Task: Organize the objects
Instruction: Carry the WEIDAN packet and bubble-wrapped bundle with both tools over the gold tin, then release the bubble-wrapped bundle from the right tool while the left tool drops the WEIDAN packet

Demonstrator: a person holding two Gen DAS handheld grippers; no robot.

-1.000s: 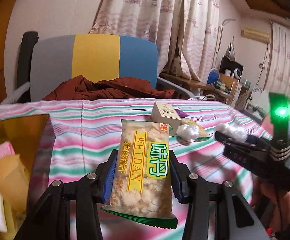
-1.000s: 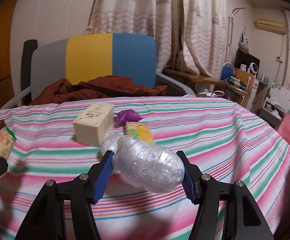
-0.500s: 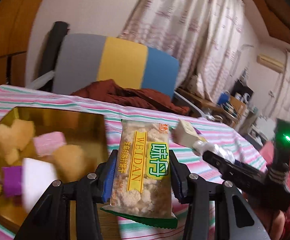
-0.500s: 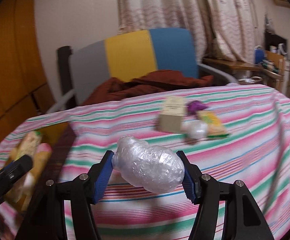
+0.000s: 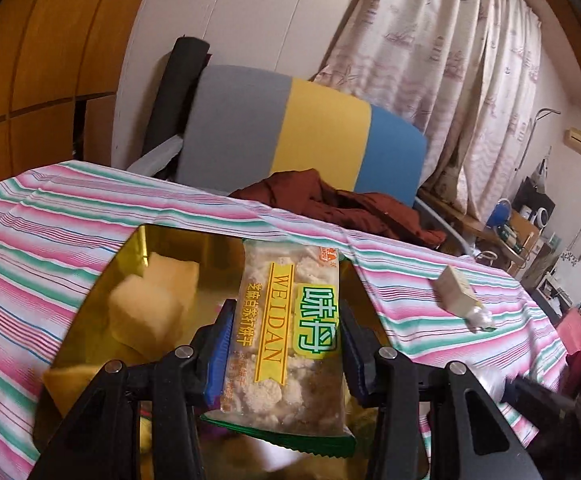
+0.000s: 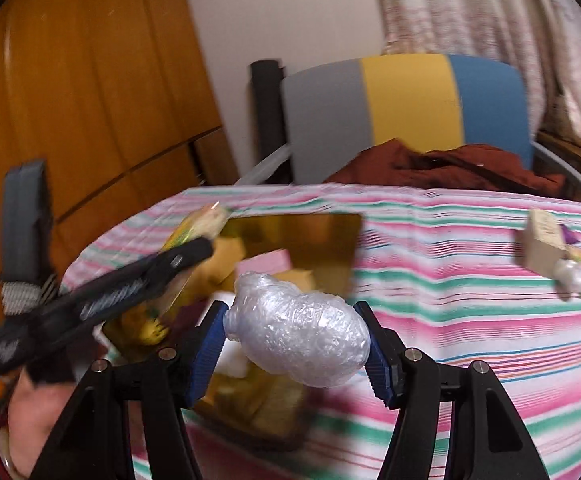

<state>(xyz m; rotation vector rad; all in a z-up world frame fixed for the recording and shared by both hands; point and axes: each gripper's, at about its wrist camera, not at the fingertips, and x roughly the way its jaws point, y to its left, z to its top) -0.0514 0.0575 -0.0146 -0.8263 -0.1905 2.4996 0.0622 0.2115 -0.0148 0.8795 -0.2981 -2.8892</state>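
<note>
Nearest: my left gripper (image 5: pixel 286 350), fingers clamped on a cracker packet (image 5: pixel 288 332) held over the gold box (image 5: pixel 146 236). My right gripper (image 6: pixel 296 344), fingers easing apart, with a plastic-wrapped bundle (image 6: pixel 300 340) between them, above the same box. Box contents: yellow sponge blocks (image 5: pixel 146 312), a pink block (image 6: pixel 268 262). Mid worktop (image 5: pixel 30 232): small carton (image 5: pixel 454 290), wrapped ball (image 6: pixel 570 274), well apart. Beyond: striped chair (image 5: pixel 286 132), brown garment (image 5: pixel 330 200), curtains (image 5: pixel 442 60).

The gold box's (image 5: pixel 170 240) near contents were hidden behind the snack packet (image 5: pixel 286 340); the far small items (image 6: pixel 570 276) were blurred beyond telling.
</note>
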